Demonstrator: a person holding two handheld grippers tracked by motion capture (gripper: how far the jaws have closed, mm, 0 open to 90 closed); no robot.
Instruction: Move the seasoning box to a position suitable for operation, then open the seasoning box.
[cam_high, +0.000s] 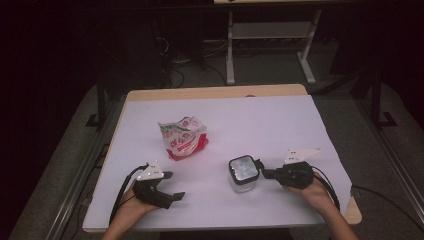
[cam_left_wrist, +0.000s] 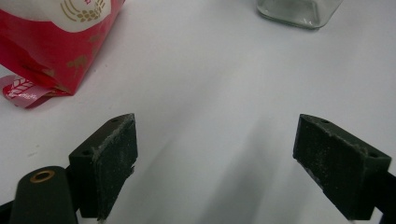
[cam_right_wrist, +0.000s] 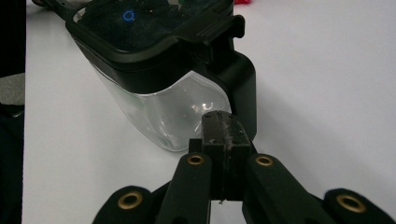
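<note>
Your right tongs (cam_high: 261, 171) are closed tight, tips against the clear glass jar (cam_high: 243, 180) with its black clip lid — likely working its latch. Jar sits mid-tabletop (cam_high: 280, 125); left tongs (cam_high: 170, 186) gape empty near the crumpled red-and-white bag (cam_high: 183, 138).

One snack bag (cam_high: 183, 138), one lidded jar (cam_high: 243, 174), two tongs.

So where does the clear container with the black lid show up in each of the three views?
High view: the clear container stands right of centre, at the right hand-held gripper.
Left gripper view: its glass base sits at the top edge, right of centre.
Right gripper view: upper left, large.
Shared landmark: the red snack bag.
</note>
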